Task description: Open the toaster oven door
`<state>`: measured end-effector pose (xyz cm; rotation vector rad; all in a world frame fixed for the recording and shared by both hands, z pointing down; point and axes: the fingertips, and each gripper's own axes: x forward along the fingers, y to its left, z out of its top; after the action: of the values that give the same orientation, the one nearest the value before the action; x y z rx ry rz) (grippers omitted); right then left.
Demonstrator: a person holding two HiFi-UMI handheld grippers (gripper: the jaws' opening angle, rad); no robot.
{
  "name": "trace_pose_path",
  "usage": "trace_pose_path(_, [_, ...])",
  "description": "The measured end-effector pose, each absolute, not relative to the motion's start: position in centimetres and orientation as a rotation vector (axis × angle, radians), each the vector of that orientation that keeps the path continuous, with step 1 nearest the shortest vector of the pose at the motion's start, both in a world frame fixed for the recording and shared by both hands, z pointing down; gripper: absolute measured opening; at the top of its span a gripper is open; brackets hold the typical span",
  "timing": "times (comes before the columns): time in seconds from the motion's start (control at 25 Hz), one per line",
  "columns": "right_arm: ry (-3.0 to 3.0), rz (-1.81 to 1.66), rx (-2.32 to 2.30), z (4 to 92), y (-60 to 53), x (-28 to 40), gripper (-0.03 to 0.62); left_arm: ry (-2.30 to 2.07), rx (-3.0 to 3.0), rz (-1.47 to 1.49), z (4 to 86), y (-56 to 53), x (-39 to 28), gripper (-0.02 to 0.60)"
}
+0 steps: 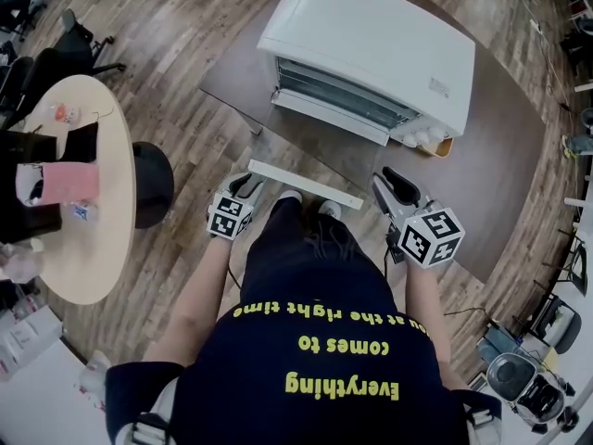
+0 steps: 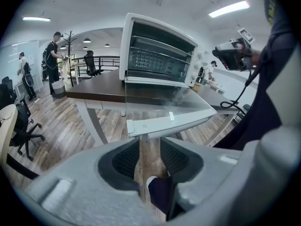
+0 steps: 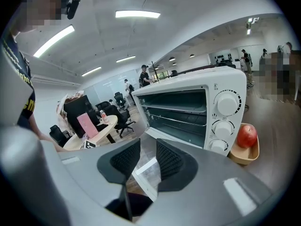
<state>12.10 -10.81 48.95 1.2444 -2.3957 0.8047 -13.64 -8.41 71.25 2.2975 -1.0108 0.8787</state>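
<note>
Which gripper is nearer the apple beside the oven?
Right. The right gripper sits by the right end of the open door, on the side of the apple; the left gripper by its left end, farther off.

We're in an open-plan office here: wood-plank floor (image 1: 190,146) all round, black swivel chairs (image 1: 82,37) by a round pale table (image 1: 107,221), long strip lights (image 3: 137,14) overhead. Further back we see people (image 2: 51,55) standing about, a coat stand (image 2: 70,39), and a dark worktop (image 1: 505,146) mid-room.
</note>
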Motion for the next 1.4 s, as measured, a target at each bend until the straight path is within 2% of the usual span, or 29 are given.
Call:
trace_pose_path(0.16, [-2.406, 0.798, 1.241, 48.8, -11.3, 12.0, 0.123, -1.003, 2.357, 0.87, 69.4, -8.0, -13.6, 0.143])
trace_pose_path(0.48, [-2.435, 0.772, 1.249, 48.3, -12.2, 12.0, 0.115, -1.101, 2.5, 0.716, 63.0, -11.1, -12.2, 0.1])
trace_pose_path(0.68, [-2.452, 0.746, 1.266, 47.8, -12.6, 11.9, 0.109, -1.116, 2.598, 0.573, 58.3, -13.2, -10.5, 0.087])
trace_pose_path(1.16, [-2.493, 0.665, 1.332, 44.8, -13.5, 12.3, 0.089, -1.093, 2.849, 0.432, 48.7, -15.7, -6.0, 0.051])
trace_pose_path(1.4, [-2.526, 0.609, 1.371, 43.7, -14.2, 12.1, 0.077, -1.129, 2.882, 0.35, 46.3, -17.0, -5.9, 0.032])
